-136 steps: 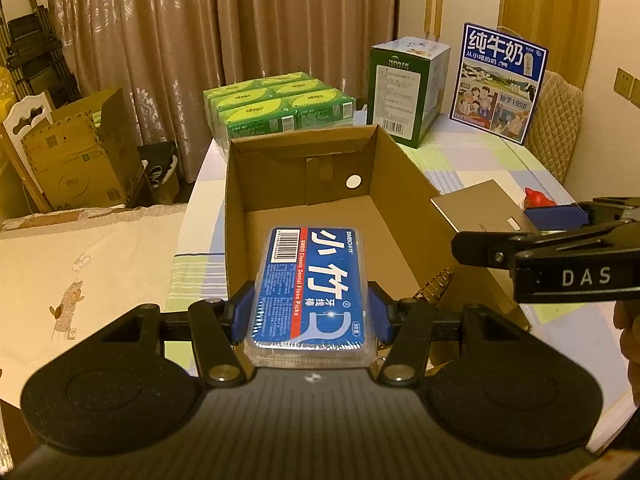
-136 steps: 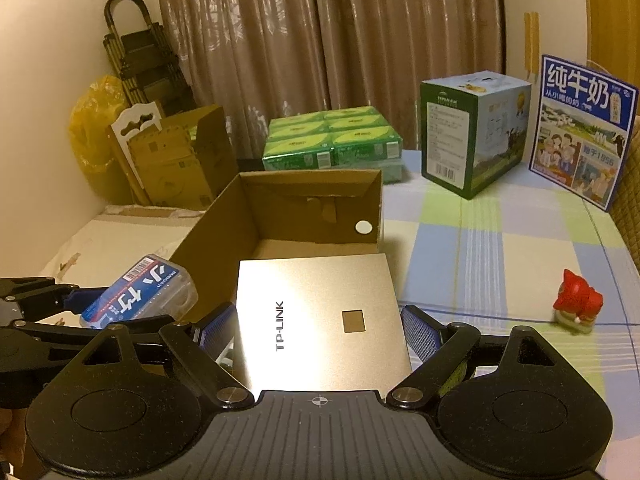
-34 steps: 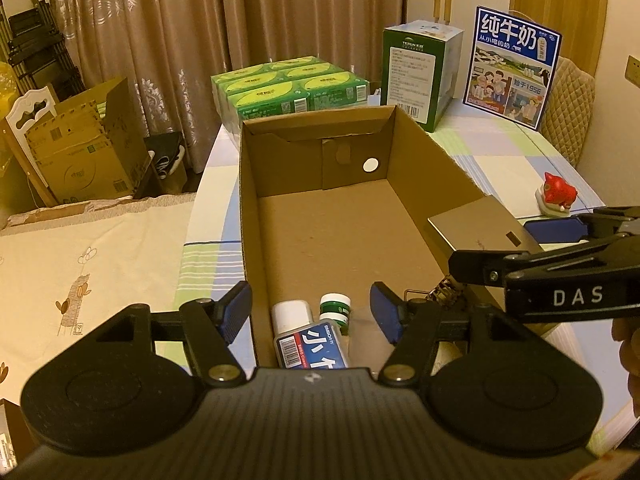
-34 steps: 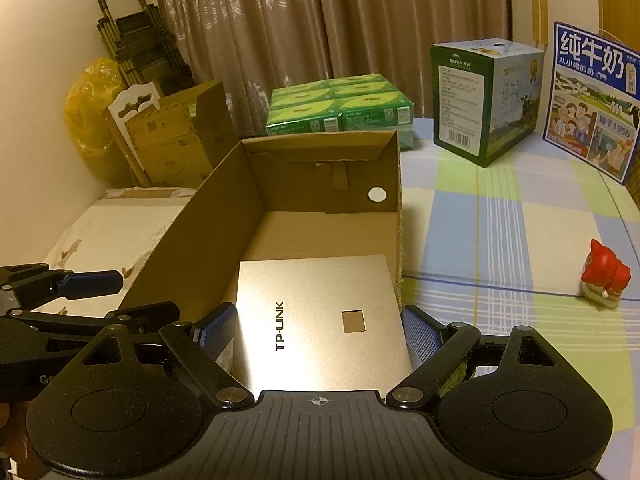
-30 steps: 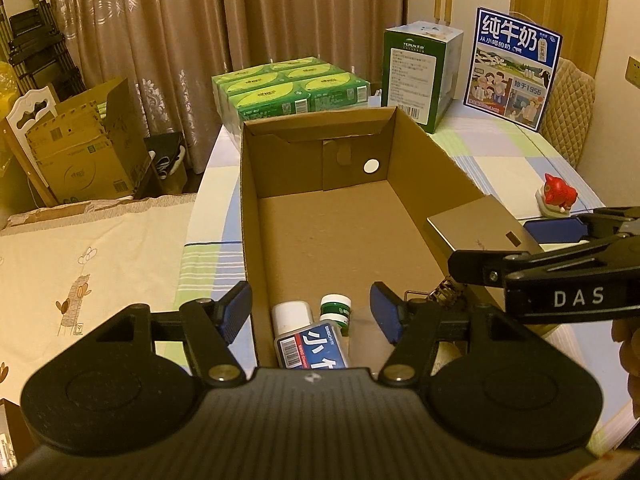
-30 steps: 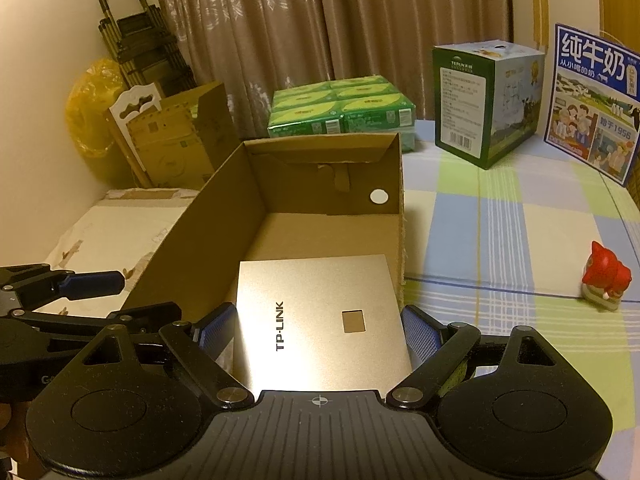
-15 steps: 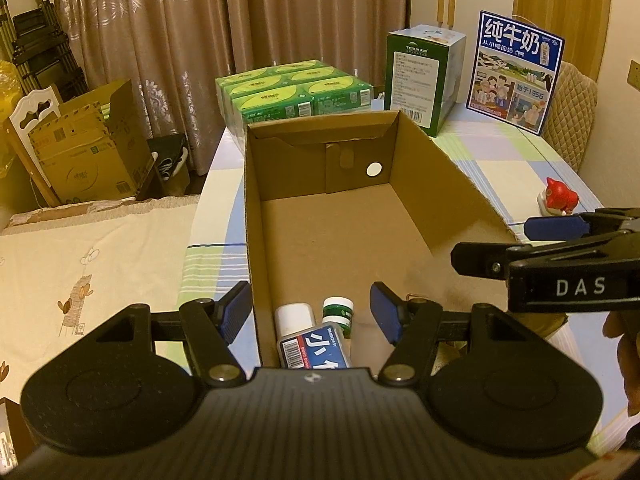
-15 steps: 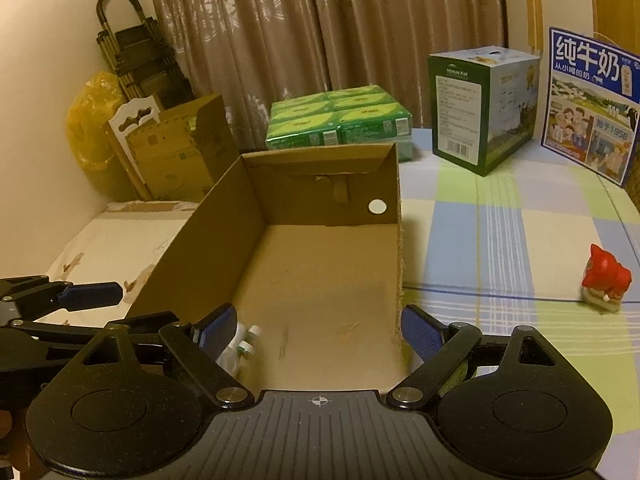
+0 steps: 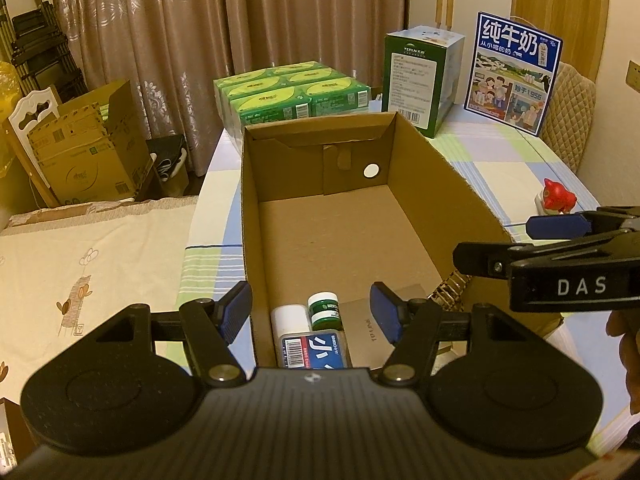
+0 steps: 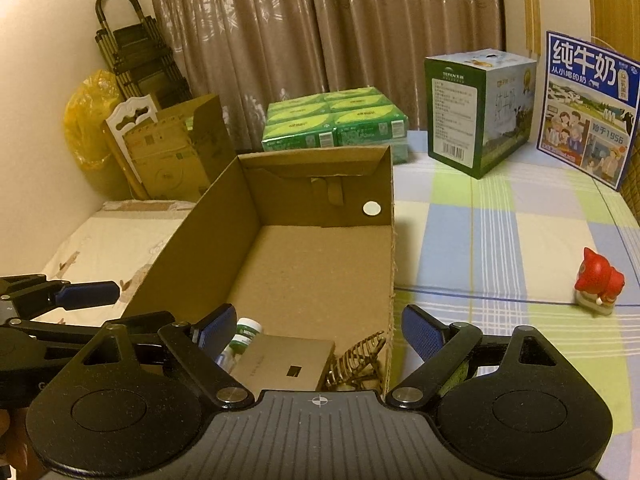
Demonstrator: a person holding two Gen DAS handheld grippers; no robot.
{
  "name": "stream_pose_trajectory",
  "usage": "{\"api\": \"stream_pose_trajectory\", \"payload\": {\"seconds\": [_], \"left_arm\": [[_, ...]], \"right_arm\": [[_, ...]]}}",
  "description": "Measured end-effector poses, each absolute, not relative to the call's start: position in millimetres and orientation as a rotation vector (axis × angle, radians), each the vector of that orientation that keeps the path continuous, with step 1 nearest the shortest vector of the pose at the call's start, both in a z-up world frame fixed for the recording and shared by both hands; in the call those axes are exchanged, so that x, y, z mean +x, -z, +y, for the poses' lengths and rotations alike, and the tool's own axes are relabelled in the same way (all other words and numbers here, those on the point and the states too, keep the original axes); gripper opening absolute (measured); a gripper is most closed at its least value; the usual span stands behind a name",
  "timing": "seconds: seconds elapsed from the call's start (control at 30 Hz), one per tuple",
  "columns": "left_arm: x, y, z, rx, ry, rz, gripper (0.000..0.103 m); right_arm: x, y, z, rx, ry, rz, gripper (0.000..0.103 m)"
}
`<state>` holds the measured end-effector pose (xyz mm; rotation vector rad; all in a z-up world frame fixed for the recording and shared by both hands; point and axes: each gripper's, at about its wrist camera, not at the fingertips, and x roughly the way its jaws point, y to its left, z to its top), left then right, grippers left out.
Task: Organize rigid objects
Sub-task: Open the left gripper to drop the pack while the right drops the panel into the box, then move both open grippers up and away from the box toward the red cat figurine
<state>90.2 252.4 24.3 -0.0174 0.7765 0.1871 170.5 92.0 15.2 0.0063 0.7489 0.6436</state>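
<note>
Both the left hand-held gripper (image 9: 311, 312) and the right hand-held gripper (image 10: 316, 330) are seen open and empty above the cardboard box (image 10: 316, 280). The gold flat box (image 10: 286, 362), blue floss case (image 9: 312, 350) and green-capped bottle (image 9: 324, 311) are found lying at the box's near end on the desk (image 10: 500, 240).

At the far edge of the table (image 10: 500, 240), which wears a checked cloth of green, blue and white, a pack of green cartons (image 10: 340, 120) sits near the far left corner. To its right stands a tall green milk box (image 10: 478, 110), and further right a blue milk poster board (image 10: 588, 108) stands upright by the far right corner. Beside the left edge lies a cream sheet with a cartoon print (image 9: 86, 272). On the floor past it stands an open brown carton (image 9: 86, 152), with a yellow bag (image 10: 86, 124) and a folded black ladder (image 10: 132, 56) against the wall. Brown patterned curtains (image 9: 224, 20) hang behind
</note>
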Motion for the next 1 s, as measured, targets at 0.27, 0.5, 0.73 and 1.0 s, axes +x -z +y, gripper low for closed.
{"api": "stream_pose_trajectory", "payload": {"seconds": [0.27,0.5,0.73,1.0], "left_arm": [[86,-32,246,-0.010,-0.185,0.761,0.061],[81,-44,231,0.004,-0.173,0.739,0.061],[84,-56,207,0.014,-0.146,0.717,0.061],[92,-65,165,0.028,-0.097,0.697,0.061]], "right_arm": [[167,-22,85,0.010,-0.643,0.735,0.087],[162,-34,68,0.018,-0.629,0.716,0.087],[157,-47,40,0.031,-0.597,0.691,0.087],[154,-58,-9,0.051,-0.526,0.666,0.087]]}}
